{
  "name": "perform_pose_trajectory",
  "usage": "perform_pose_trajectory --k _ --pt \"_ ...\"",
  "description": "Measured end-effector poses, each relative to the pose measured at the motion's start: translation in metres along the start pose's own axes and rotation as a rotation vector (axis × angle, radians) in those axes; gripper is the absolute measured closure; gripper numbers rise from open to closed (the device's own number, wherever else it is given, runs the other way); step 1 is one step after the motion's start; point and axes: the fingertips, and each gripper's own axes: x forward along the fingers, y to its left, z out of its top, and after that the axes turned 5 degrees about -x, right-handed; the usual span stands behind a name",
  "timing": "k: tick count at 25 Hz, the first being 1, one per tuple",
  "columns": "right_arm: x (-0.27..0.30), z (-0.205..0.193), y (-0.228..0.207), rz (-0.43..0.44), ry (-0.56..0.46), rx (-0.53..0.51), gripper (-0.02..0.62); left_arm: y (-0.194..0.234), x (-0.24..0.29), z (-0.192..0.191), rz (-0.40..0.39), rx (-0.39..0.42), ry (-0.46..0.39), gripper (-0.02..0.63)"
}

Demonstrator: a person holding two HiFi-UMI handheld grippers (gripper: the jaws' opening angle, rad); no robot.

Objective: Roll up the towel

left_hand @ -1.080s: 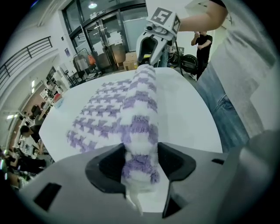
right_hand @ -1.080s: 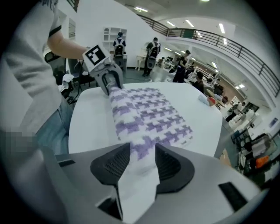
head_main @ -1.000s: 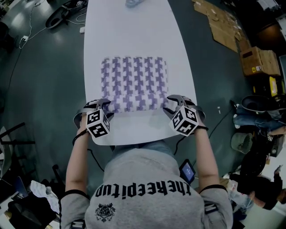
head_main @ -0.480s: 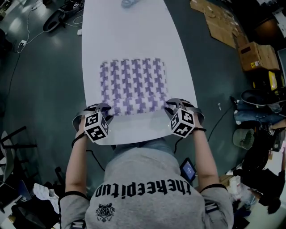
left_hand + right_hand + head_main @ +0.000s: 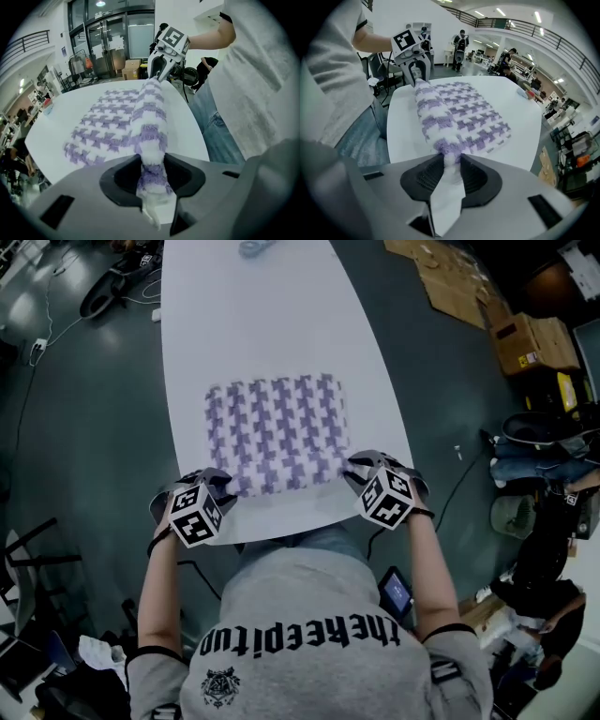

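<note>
Towel on table, toward its near end; boxes on floor, right of table

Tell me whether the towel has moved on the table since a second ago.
Yes. The towel has slid toward the table's near edge.

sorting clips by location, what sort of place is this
Likely a big open lab or workshop hall: a railed upper gallery, glass entrance doors, and cardboard boxes near the white table.

Head view dim, bluish; other views brighter (fisheye warp, black corners).
</note>
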Motion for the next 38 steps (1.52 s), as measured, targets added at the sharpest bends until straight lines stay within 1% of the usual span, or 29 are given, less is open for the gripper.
perform_pose_trajectory --k 2,5,14,17,22,25,28,30,32,34,36,38 --pt "-0.001 0.004 -0.007 -0.018 -0.014 0.021 0.502 0.006 -0.003 0.001 -0.004 -0.011 -0.019 0.461" --pt "-0.001 0.007 -0.015 -0.039 -0.033 0.049 0.502 0.014 -0.006 0.003 -0.006 -0.047 -0.055 0.459" --pt "0.004 0.012 -0.050 -0.109 -0.050 0.116 0.502 0.052 -0.009 0.013 0.025 -0.121 -0.106 0.458" --pt "0.007 0.014 -0.060 -0.133 -0.050 0.135 0.502 0.064 -0.009 0.016 0.048 -0.140 -0.123 0.459" --pt "0.013 0.015 -0.066 -0.151 -0.040 0.150 0.502 0.070 -0.018 0.022 0.107 -0.134 -0.160 0.455" --pt "0.015 0.014 -0.068 -0.150 -0.029 0.144 0.502 0.073 -0.030 0.028 0.147 -0.123 -0.196 0.419" --pt "0.016 0.015 -0.069 -0.142 -0.024 0.136 0.502 0.069 -0.044 0.036 0.151 -0.096 -0.225 0.409" --pt "0.017 0.015 -0.070 -0.140 -0.024 0.134 0.502 0.058 -0.044 0.037 0.133 -0.058 -0.203 0.380" --pt "0.017 0.016 -0.073 -0.146 -0.027 0.138 0.502 0.045 -0.034 0.031 0.121 -0.006 -0.131 0.355" --pt "0.016 0.016 -0.075 -0.161 -0.036 0.141 0.502 0.037 -0.017 0.021 0.125 0.032 -0.046 0.341" --pt "0.012 0.018 -0.075 -0.174 -0.052 0.136 0.502 0.036 -0.003 0.013 0.149 0.041 0.009 0.339" --pt "0.001 0.023 -0.075 -0.187 -0.078 0.121 0.502 0.041 0.005 0.011 0.177 0.024 0.022 0.339"
